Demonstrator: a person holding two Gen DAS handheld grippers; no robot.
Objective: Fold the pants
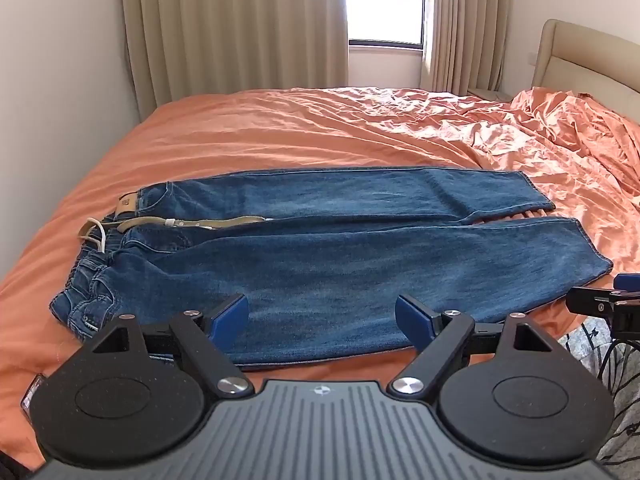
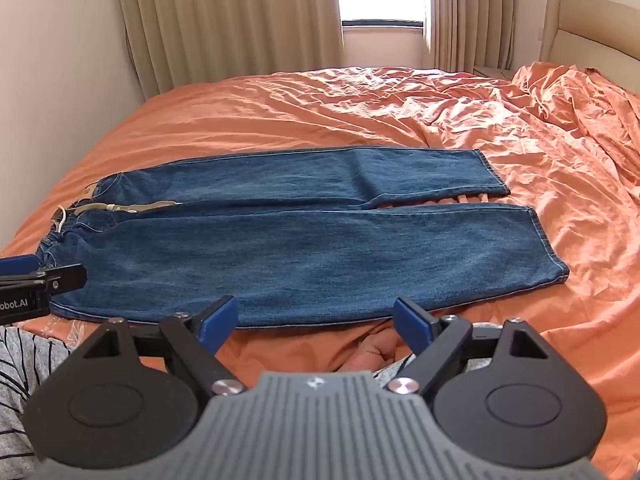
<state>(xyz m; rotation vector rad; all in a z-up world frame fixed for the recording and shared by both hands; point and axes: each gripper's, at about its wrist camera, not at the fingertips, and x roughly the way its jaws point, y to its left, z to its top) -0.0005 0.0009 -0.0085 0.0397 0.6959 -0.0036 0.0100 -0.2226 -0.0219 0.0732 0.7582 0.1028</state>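
Holding both tools spread apart and empty, we hover the left tool (image 1: 321,317) and right tool (image 2: 315,319) at the near edge of one pair of blue denim jeans (image 1: 312,256), which lies flat just ahead on the orange-sheeted bed (image 1: 280,128), two legs side by side, waistband toward the left tool's side, likely so each tool can pinch the near leg's edge.

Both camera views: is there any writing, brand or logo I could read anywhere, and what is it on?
"obot.AI", cut off at the frame edge: on the left tool, seen from the right wrist.
Small round emblem, no letters: on the right tool body.
Tan waistband patch on the jeans: too small to read.
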